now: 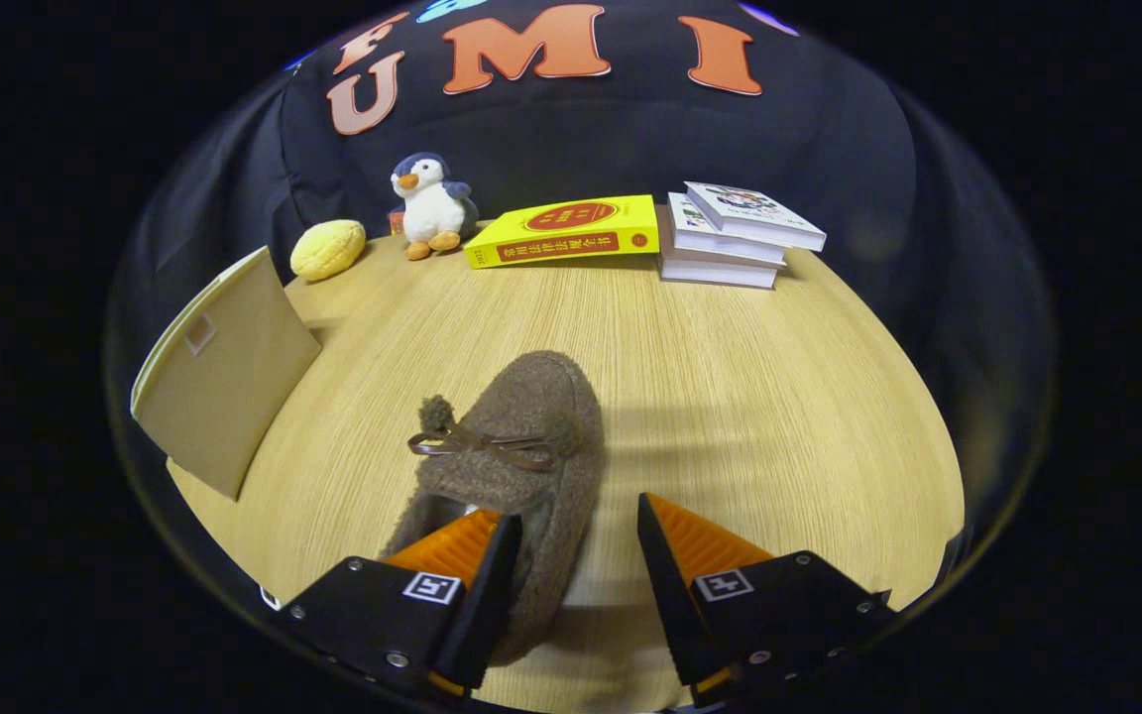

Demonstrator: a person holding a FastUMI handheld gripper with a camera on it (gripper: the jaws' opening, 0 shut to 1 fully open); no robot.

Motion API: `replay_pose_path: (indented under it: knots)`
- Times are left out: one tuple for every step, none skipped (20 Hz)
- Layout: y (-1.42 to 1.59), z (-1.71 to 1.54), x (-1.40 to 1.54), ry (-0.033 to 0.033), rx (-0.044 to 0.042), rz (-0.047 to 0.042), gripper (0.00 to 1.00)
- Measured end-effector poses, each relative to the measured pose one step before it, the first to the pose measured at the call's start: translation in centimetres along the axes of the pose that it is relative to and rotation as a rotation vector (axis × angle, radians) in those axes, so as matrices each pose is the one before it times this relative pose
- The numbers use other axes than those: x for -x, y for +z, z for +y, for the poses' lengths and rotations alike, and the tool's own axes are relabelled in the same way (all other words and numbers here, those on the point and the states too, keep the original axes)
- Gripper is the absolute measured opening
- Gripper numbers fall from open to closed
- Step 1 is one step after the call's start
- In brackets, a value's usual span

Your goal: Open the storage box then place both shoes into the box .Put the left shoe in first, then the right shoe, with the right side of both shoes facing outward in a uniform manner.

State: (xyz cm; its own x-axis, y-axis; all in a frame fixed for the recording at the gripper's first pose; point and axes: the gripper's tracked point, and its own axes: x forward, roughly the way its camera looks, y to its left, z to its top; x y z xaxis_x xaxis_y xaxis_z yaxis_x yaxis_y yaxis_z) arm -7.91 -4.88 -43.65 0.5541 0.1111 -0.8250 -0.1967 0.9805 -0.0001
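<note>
The gripper [579,540] is spread wide, straddling the right wall of the slipper's [516,446] heel, one finger inside the opening, ready to pinch. The box [224,372] waits well left, lid ajar.

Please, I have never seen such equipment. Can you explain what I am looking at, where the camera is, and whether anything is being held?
The camera rides on a hand-held gripper and looks forward along its two fingers. The fingers are open. One finger sits in the opening of a fuzzy brown shoe; the other is beside it, so its side wall lies between them, not yet squeezed. The shoe lies on a wooden table. A beige storage box stands to the left. Beyond are a plush penguin, a yellow round toy, a yellow book and stacked white books.
</note>
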Motion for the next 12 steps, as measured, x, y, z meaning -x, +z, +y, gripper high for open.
replay_pose_path:
  knots:
    - [0.281,0.120,-0.300,-0.00105,0.00160,-0.00469,0.67]
    - [-0.092,0.278,-0.468,0.00315,-0.00250,0.00814,0.60]
    - [-0.243,0.185,-0.210,-0.00259,-0.01373,0.01774,0.55]
    - [0.097,0.277,-0.267,-0.00068,-0.02426,0.00185,0.44]
    - [0.111,0.140,-0.124,-0.00816,-0.02311,-0.00177,0.37]
    - [-0.105,-0.153,-0.059,-0.02446,-0.01619,-0.00047,0.29]
    - [-0.079,-0.048,0.035,-0.01186,-0.02093,0.00405,0.21]
    - [-0.119,0.159,0.128,-0.00746,-0.02316,0.00947,0.14]
    - [-0.161,-0.225,0.236,-0.01648,-0.03538,0.01995,0.12]
    - [-0.170,0.292,0.499,-0.00146,-0.03321,0.01866,0.09]
    - [0.192,0.237,0.570,0.00272,-0.02323,0.00419,0.07]
    - [0.302,0.282,0.705,0.00382,-0.02003,-0.00124,0.05]
